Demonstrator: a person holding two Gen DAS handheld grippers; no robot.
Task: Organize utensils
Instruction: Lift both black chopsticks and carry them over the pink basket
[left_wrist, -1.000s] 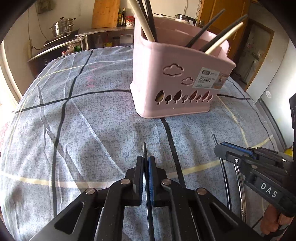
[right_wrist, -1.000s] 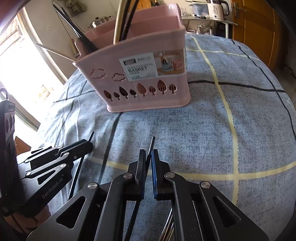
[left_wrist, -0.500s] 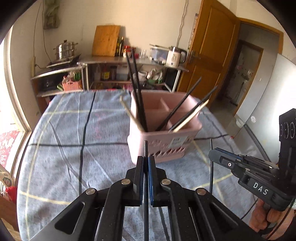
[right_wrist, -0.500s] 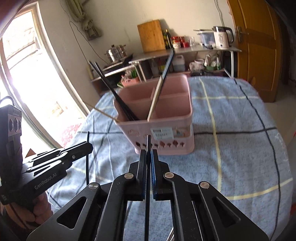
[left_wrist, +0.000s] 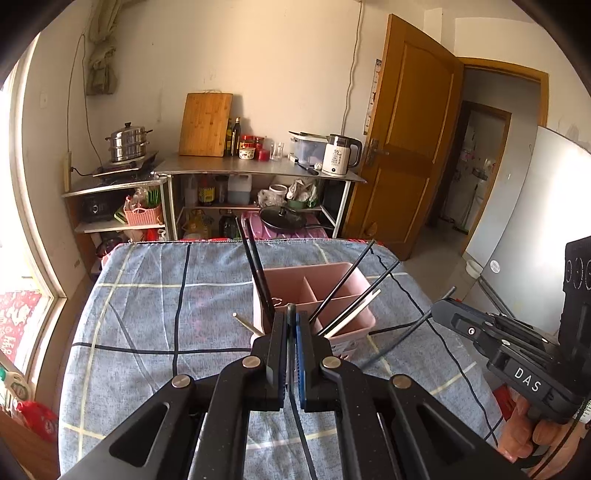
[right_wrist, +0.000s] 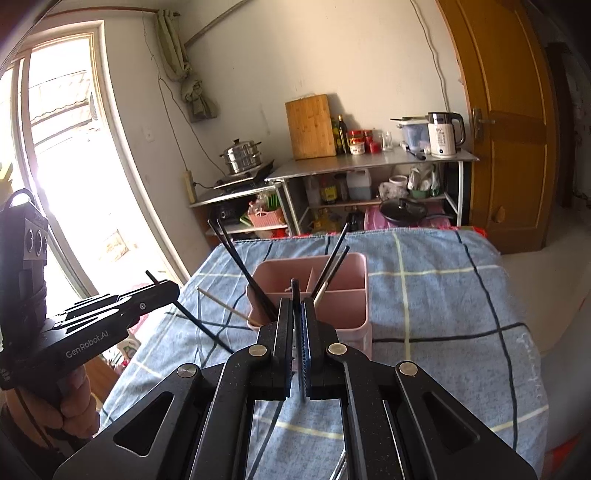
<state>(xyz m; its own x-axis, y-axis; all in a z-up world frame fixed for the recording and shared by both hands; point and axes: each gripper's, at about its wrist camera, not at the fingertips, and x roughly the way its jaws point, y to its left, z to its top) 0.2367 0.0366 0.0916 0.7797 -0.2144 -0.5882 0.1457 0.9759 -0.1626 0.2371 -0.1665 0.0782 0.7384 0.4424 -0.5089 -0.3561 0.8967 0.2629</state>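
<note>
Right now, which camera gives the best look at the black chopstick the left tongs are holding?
The right wrist view: it shows the black chopstick from the side, sticking out above and below the left tongs. In the left wrist view that chopstick is seen nearly end-on, a thin sliver between the shut jaws.

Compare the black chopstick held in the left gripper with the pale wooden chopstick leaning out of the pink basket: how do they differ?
The black chopstick is dark and clamped in the left gripper, off the table; the pale wooden chopstick is light and rests in the pink basket, ungripped. The black one's lower end hangs free; the pale one's sits inside the basket. Both are thin, straight and tilted.
</note>
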